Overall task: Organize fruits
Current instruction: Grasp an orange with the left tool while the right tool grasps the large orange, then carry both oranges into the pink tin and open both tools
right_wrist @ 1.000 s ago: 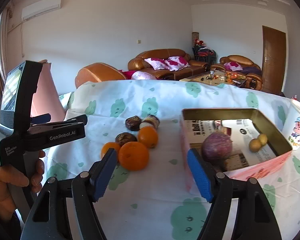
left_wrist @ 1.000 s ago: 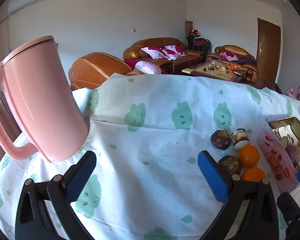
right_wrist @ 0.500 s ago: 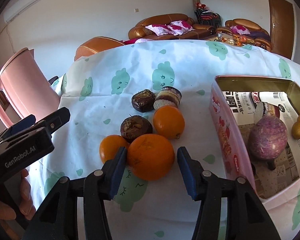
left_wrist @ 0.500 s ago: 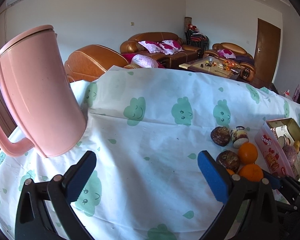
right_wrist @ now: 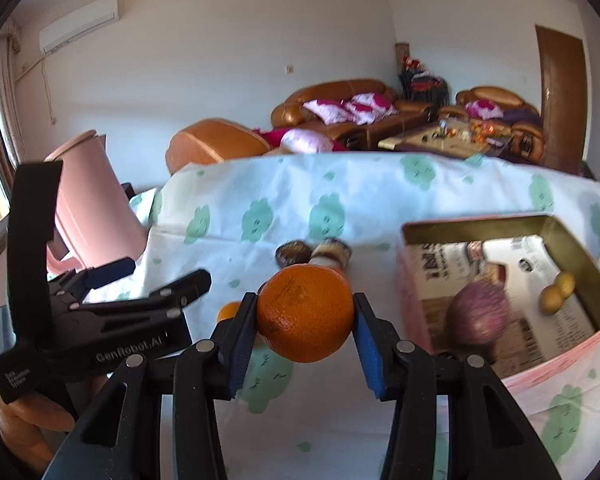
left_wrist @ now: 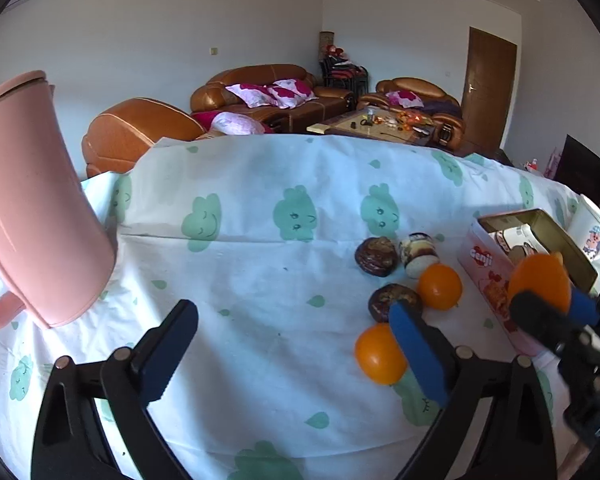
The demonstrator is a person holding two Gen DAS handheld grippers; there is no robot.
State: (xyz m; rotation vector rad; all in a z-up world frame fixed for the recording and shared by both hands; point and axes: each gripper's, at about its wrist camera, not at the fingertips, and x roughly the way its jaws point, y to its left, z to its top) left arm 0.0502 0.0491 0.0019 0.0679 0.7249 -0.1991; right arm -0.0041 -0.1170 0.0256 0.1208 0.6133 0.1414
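Note:
My right gripper (right_wrist: 305, 320) is shut on a large orange (right_wrist: 306, 312) and holds it above the tablecloth, left of the open pink tin box (right_wrist: 416, 300). In the left wrist view the same orange (left_wrist: 540, 282) hangs beside the box (left_wrist: 484, 264). The box holds a purple fruit (right_wrist: 478, 316) and two small yellow fruits (right_wrist: 556, 294). On the cloth lie two more oranges (left_wrist: 440, 286) (left_wrist: 380, 354), two dark brown fruits (left_wrist: 377, 256) (left_wrist: 394, 300) and a striped one (left_wrist: 418, 252). My left gripper (left_wrist: 296, 352) is open and empty over the cloth.
A pink kettle (left_wrist: 32, 204) stands at the left of the table. A white mug (left_wrist: 592, 232) with a cartoon stands beyond the box at the right. The table has a white cloth (left_wrist: 260, 264) with green clouds. Sofas and a coffee table stand behind.
My right gripper has closed on the large orange and lifted it off the cloth toward the box. My left gripper has shifted a little; it stays open.

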